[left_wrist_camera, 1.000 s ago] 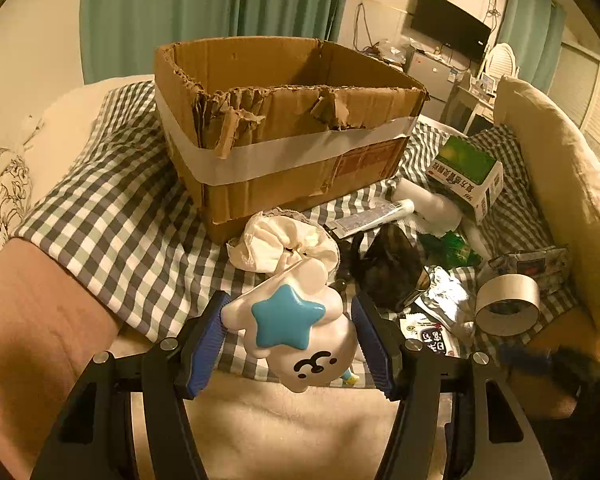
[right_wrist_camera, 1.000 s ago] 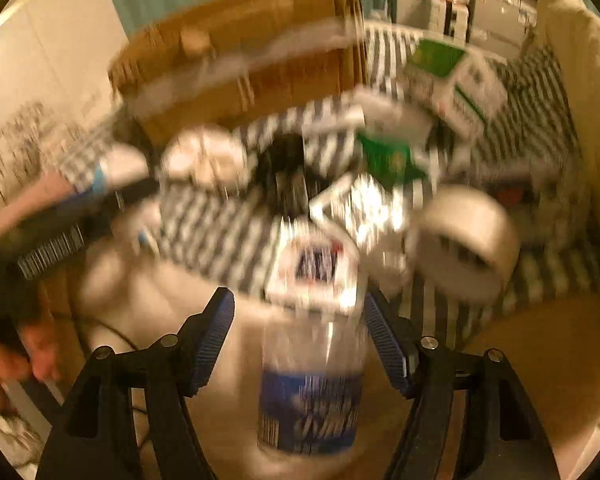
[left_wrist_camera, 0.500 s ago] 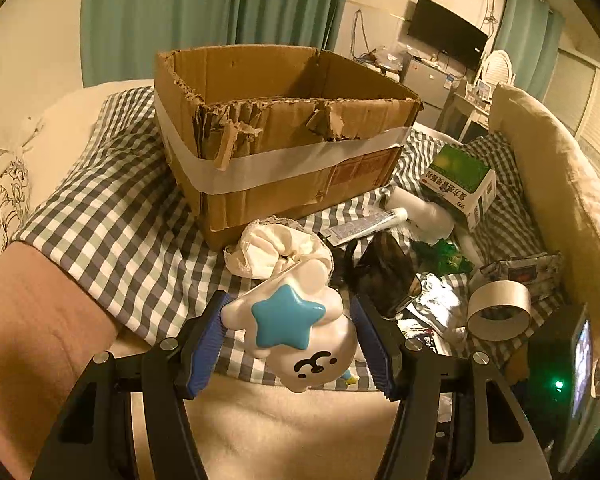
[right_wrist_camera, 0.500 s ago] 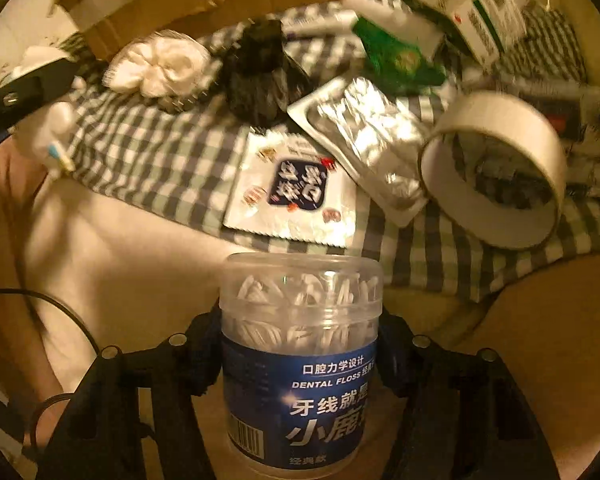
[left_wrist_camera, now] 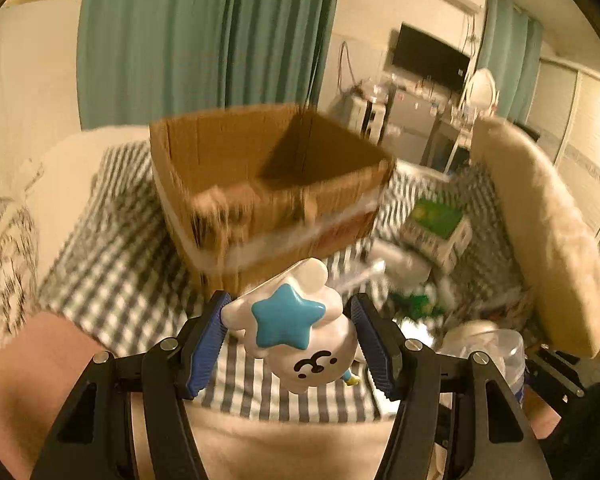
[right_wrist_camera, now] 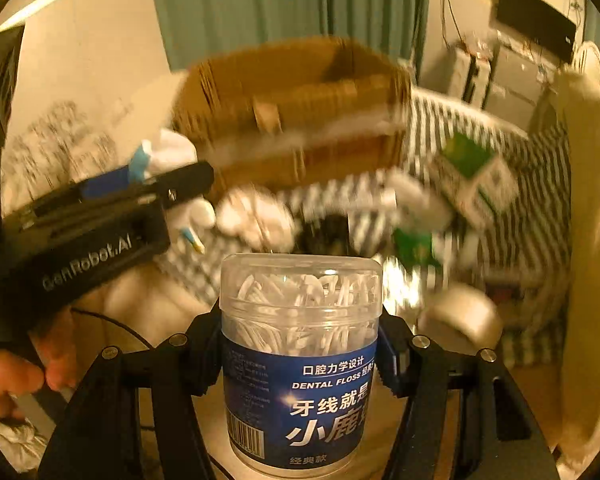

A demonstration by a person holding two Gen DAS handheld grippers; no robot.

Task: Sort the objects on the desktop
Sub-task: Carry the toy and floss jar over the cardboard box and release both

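The left gripper (left_wrist_camera: 288, 340) has its jaws about half apart, pressed on a white toy (left_wrist_camera: 300, 332) with a blue star; it looks hard, smooth and light, so the grip across its round body seems good. The right gripper (right_wrist_camera: 300, 344) has just been closing and clamps the floss jar (right_wrist_camera: 300, 356) at its middle; the jar seems light, stiff, a little slippery. Beyond the jaws lie a tape roll (right_wrist_camera: 460, 316) and a green carton (left_wrist_camera: 436, 220). Farther, ahead of both, stands the open cardboard box (left_wrist_camera: 268, 184); its near wall probably must be cleared.

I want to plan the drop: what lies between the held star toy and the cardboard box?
Left wrist view: only checked cloth shows between the star toy and the cardboard box.
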